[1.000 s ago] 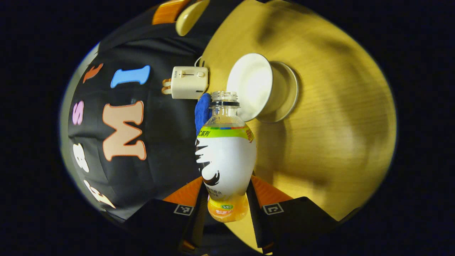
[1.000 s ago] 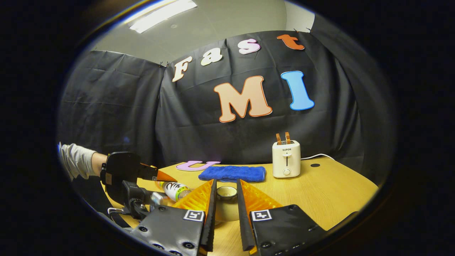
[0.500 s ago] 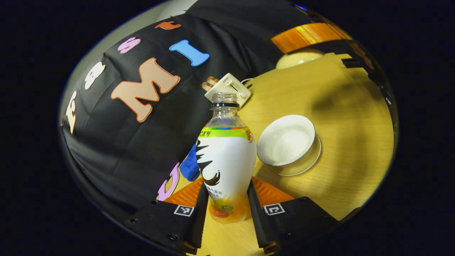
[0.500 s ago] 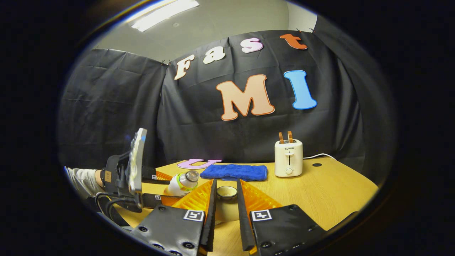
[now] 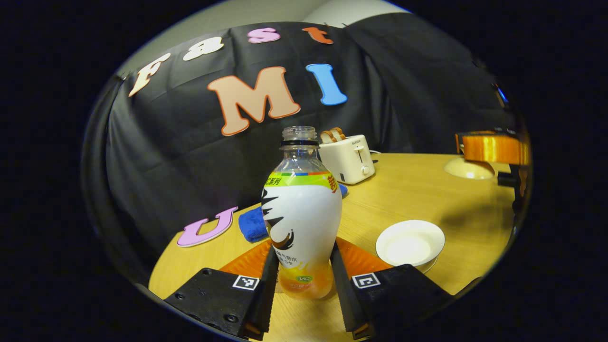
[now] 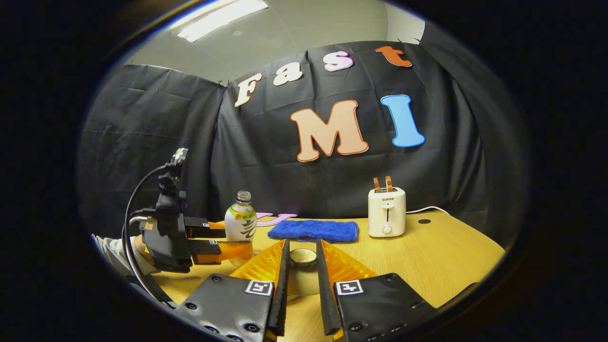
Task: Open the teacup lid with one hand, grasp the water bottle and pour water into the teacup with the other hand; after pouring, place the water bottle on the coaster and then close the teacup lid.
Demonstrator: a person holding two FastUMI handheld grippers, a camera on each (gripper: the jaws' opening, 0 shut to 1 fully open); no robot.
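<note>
The left gripper (image 5: 303,280) stands clamped on the lower body of an uncapped water bottle (image 5: 302,213), which rises upright through the centre of the left gripper view, both fingers pressed against its sides. To the lower right of the bottle in that view, a white teacup (image 5: 410,242) sits open on a clear saucer on the wooden table (image 5: 418,190). At the right edge of the frame, the right gripper (image 5: 494,149) holds the cream teacup lid (image 5: 468,169).

In the right gripper view, the lid's knob (image 6: 302,257) shows low in the centre, between that gripper's own fingers (image 6: 280,280), which are closed against it on either side. At the left of that frame the other gripper holds the bottle upright, a cable looping from its housing and a light sleeve (image 6: 111,249) behind it.

Toward the back of the table, in the middle of the frame, lie a folded blue towel (image 6: 312,230) and, just right of it, a white toaster (image 6: 386,212) with two slices of toast standing in its slots.
</note>
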